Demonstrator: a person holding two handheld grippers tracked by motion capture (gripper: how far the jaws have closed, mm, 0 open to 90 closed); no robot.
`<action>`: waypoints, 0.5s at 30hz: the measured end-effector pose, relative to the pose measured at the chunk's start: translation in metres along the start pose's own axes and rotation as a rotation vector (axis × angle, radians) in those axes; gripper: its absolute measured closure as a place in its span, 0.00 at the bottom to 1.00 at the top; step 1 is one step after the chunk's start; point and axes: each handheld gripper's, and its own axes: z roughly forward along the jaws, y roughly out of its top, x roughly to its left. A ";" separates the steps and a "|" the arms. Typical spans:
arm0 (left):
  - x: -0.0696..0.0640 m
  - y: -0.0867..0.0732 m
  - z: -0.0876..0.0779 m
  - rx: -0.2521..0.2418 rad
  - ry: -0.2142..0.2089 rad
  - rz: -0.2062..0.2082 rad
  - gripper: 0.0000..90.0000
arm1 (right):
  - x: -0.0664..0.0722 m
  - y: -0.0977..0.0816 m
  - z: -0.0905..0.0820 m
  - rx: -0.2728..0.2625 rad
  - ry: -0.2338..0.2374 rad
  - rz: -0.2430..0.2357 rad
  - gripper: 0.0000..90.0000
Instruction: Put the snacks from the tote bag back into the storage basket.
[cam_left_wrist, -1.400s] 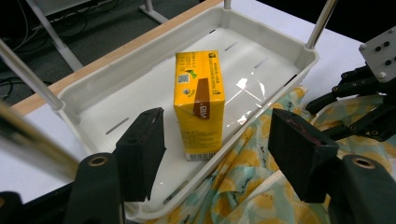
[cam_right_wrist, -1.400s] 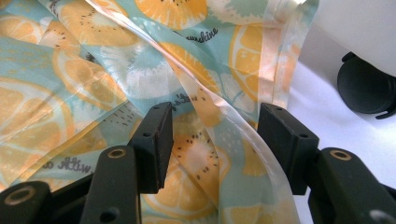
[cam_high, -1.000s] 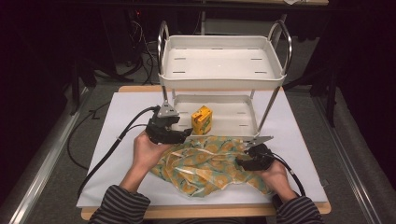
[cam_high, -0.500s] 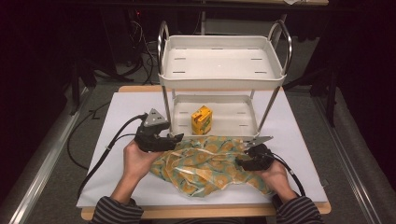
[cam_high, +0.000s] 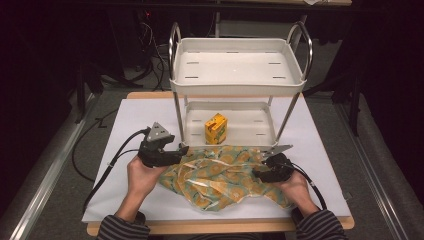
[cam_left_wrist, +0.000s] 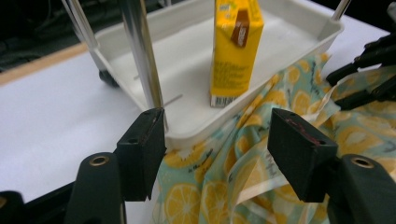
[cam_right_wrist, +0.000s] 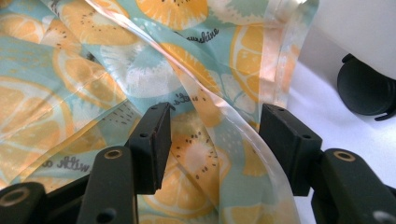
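Note:
A crumpled lemon-print plastic bag (cam_high: 220, 175) lies on the white table in front of a small two-tier white cart (cam_high: 235, 90). A yellow carton (cam_high: 216, 128) stands upright on the cart's lower tray (cam_high: 250, 120). My left gripper (cam_high: 182, 150) is open at the bag's left edge, beside the cart's front-left post. In the left gripper view its jaws (cam_left_wrist: 217, 140) straddle the bag (cam_left_wrist: 224, 182) and the tray rim (cam_left_wrist: 196, 130), with the carton (cam_left_wrist: 235, 46) beyond. My right gripper (cam_high: 257, 174) is open over the bag's right side, and a raised fold of bag (cam_right_wrist: 93, 70) lies loose between its jaws (cam_right_wrist: 215, 126).
A chrome post (cam_left_wrist: 140, 51) of the cart rises just ahead of the left jaws. A black caster wheel (cam_right_wrist: 364, 88) sits on the table right of the right jaws. The cart's top tray (cam_high: 235, 65) is bare. Cables trail off the table's left (cam_high: 100, 175) and right.
My left gripper has moved left and back toward the person, away from the cart post to the bag's left edge. The right gripper and the bag have stayed put.

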 end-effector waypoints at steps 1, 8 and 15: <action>0.002 -0.001 0.001 0.002 0.008 0.002 0.41 | 0.000 0.000 0.000 -0.002 0.000 -0.003 0.50; 0.009 -0.010 -0.002 0.004 0.020 0.000 0.41 | 0.001 0.001 -0.010 -0.042 -0.032 -0.002 0.51; 0.031 -0.017 0.001 -0.009 0.069 -0.017 0.41 | -0.002 0.000 -0.029 -0.114 -0.084 0.006 0.58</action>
